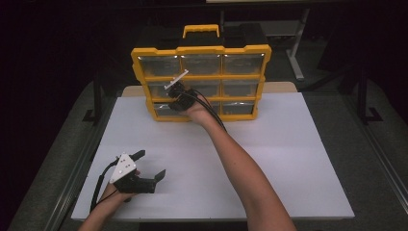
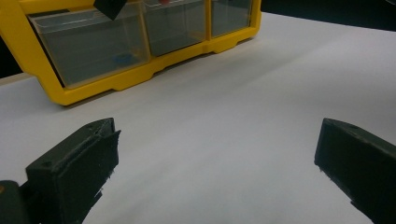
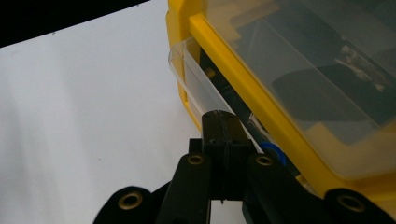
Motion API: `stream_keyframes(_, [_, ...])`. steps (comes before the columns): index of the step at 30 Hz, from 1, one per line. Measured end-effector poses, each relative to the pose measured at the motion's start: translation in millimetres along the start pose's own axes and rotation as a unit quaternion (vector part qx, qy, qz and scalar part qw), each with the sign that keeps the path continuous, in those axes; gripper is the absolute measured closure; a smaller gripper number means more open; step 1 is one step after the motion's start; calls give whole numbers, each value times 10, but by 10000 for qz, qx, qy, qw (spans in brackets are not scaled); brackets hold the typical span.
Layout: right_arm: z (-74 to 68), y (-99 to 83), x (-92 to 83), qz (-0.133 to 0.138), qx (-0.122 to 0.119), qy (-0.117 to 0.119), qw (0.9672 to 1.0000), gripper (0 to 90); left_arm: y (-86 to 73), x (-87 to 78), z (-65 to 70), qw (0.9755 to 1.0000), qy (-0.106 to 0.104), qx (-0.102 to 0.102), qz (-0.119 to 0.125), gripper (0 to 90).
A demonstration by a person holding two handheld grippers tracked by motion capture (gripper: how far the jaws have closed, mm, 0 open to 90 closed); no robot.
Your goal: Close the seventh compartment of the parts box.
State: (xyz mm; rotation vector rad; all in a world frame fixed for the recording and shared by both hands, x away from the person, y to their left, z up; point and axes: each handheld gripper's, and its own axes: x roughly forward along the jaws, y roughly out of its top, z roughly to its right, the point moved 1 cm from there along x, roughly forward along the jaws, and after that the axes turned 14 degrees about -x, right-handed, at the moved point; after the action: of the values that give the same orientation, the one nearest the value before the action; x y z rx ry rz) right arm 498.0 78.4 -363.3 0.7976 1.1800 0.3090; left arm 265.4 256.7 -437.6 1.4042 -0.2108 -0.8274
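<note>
Right hand-held gripper [image 1: 179,96] reaches the yellow organizer [image 1: 201,49] at its lower-left drawer, while the left hand-held gripper [image 1: 150,166] rests spread open on the white surface [image 1: 288,159]. From the left gripper view, its jaws gape apart before the organizer [image 2: 116,84]. From the right gripper view, closed jaws pinch the clear drawer's front lip [image 3: 196,79].

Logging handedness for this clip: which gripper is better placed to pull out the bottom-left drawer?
Right. The right gripper is already shut on the clear drawer front of the yellow organizer; the left gripper rests open, far back on the table.
</note>
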Motion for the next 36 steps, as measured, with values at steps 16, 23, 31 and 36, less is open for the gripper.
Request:
stream_keyframes(16, [44,-43,20,-77,-27,-234,9997,893,-7,-15,-5,10000,50,-3,-7,0])
stream_keyframes(23, [22,-65,-46,75,75,-92,9999,892,-9,-24,-22,10000,73,-22,-21,0])
stream_keyframes(31, [17,-166,-245,294,196,-66,9994,801,5,-2,-26,10000,71,8,-33,0])
stream_keyframes(36, [21,-241,-338,350,212,-133,9991,699,2,14,-23,10000,59,-27,-18,0])
